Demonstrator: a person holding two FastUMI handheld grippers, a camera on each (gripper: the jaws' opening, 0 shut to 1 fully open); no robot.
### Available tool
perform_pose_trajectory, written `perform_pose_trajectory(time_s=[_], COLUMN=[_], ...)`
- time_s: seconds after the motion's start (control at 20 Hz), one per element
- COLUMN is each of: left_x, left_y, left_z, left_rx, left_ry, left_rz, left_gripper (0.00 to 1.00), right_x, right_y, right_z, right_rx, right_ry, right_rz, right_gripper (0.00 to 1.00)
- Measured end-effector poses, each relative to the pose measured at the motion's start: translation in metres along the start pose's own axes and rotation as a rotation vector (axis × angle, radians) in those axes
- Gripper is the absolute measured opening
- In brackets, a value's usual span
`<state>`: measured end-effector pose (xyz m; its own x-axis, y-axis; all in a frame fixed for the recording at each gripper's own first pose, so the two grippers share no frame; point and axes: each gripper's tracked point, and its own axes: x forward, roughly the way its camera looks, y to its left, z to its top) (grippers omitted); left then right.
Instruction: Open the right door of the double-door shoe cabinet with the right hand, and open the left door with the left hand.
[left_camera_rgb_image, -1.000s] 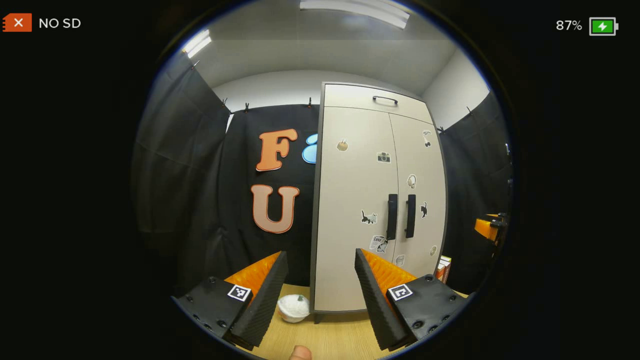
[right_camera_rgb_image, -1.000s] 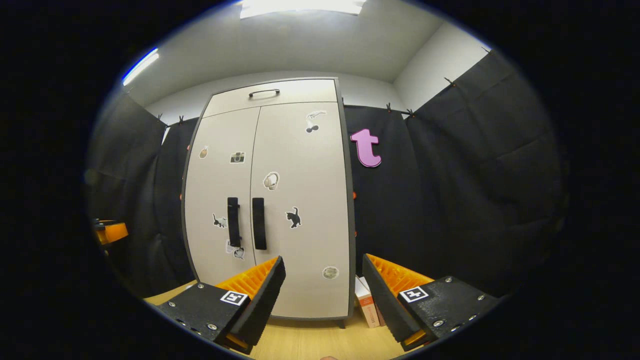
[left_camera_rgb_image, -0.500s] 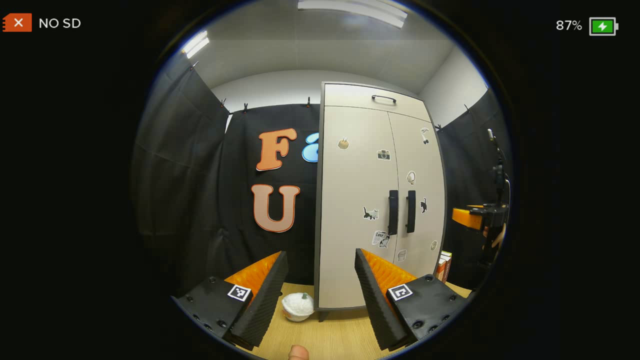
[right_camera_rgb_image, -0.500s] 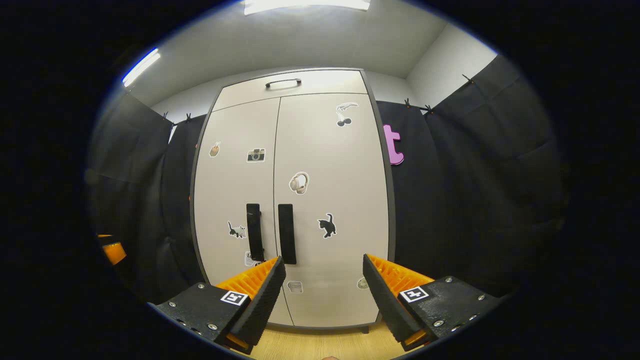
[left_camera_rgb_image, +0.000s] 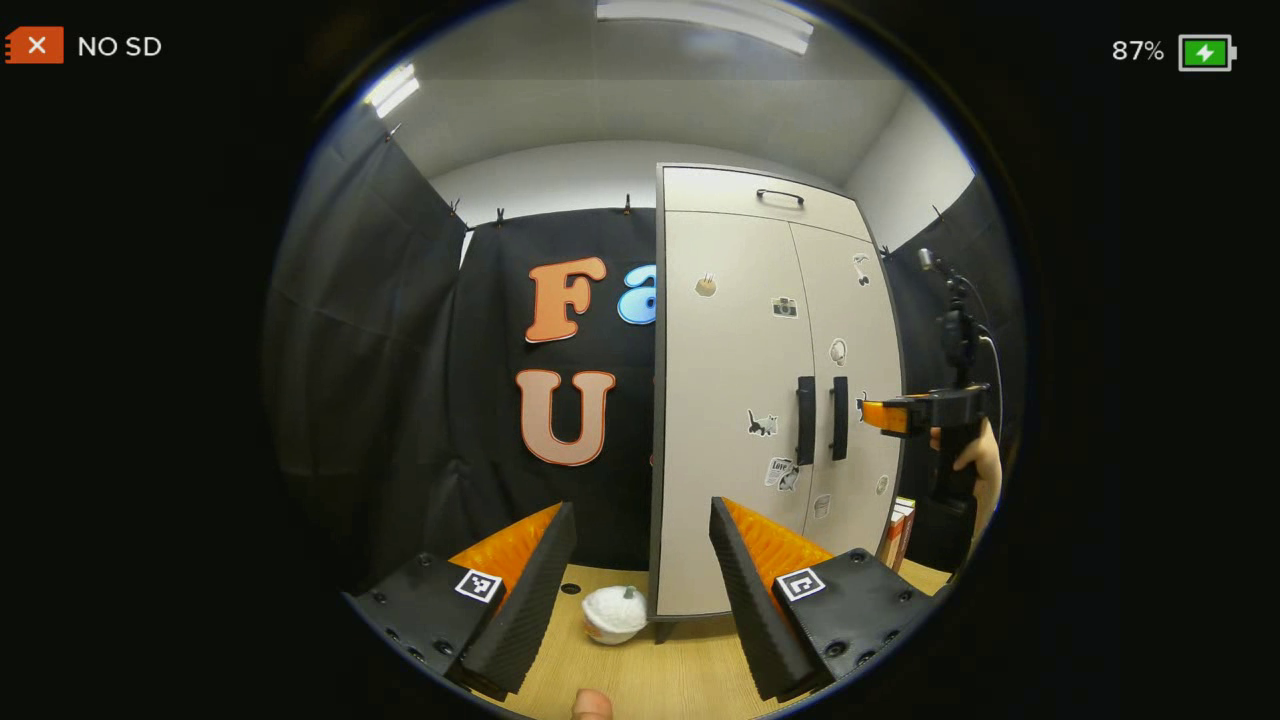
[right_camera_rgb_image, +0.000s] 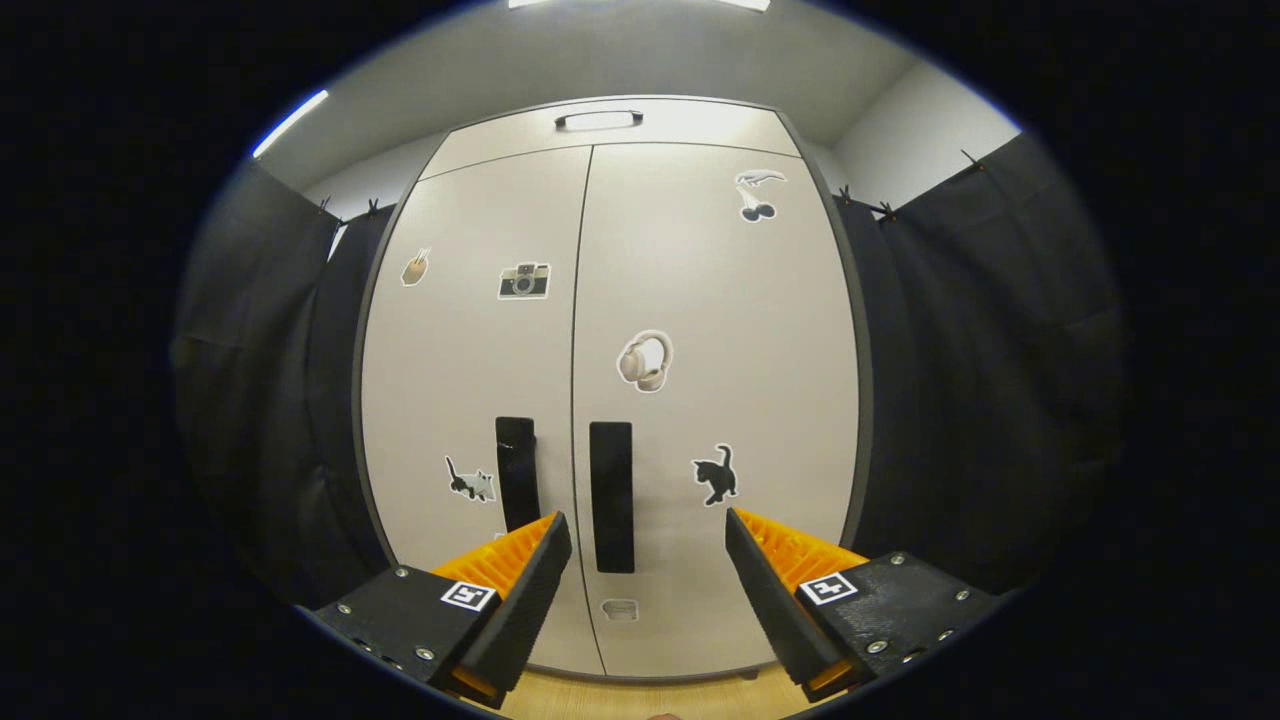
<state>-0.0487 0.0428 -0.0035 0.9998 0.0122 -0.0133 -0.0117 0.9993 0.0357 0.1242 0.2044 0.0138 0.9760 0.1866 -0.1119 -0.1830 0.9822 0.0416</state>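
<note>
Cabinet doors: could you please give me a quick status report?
Both tools open, empty: right tool facing right handle, short of it; left tool farther back. Both doors shut. Nothing between tools and handles.

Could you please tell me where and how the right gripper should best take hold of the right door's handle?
Probably at mid-height of the right door handle, a slim upright bar, approached straight from the front. The right gripper, open, would likely close one finger on each long side, clear of the left door handle beside it.

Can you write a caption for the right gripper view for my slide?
Open right gripper faces the closed shoe cabinet, lined up near the right door's handle.
</note>
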Motion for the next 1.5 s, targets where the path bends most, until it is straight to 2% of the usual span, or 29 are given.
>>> perform_pose_trajectory(time_s=[0.35, 0.5, 0.65, 0.8, 1.0, 1.05, 1.2, 1.35, 1.5], left_x=[0.004, 0.005, 0.007, 0.009, 0.006, 0.005, 0.003, 0.0, -0.006], left_y=[0.015, 0.023, 0.026, 0.026, 0.025, 0.025, 0.023, 0.016, 0.012], left_z=[-0.007, -0.007, -0.009, -0.011, -0.009, -0.009, -0.01, -0.008, -0.006], left_rx=[0.009, 0.012, 0.01, 0.008, 0.016, 0.015, 0.013, 0.0, -0.003], left_ry=[0.008, 0.002, -0.001, 0.007, 0.003, 0.002, 0.01, 0.006, 0.01], left_rz=[0.028, 0.045, 0.054, 0.057, 0.059, 0.059, 0.062, 0.046, 0.048], left_gripper=[0.81, 0.81, 0.81, 0.81, 0.82, 0.82, 0.81, 0.81, 0.81], right_x=[0.056, 0.067, 0.074, 0.08, 0.086, 0.086, 0.084, 0.078, 0.068], right_y=[0.002, 0.008, 0.011, 0.016, 0.012, 0.012, 0.011, 0.01, 0.01], right_z=[-0.017, -0.027, -0.03, -0.036, -0.039, -0.04, -0.04, -0.039, -0.036], right_rx=[0.004, 0.011, 0.015, 0.046, 0.073, 0.065, 0.028, 0.036, 0.036], right_ry=[0.053, 0.077, 0.076, 0.096, 0.099, 0.098, 0.084, 0.076, 0.072], right_rz=[-0.041, -0.023, -0.023, -0.004, -0.024, -0.023, -0.009, 0.003, 0.039], right_gripper=[0.94, 0.87, 0.74, 0.66, 0.48, 0.4, 0.32, 0.16, 0.1])
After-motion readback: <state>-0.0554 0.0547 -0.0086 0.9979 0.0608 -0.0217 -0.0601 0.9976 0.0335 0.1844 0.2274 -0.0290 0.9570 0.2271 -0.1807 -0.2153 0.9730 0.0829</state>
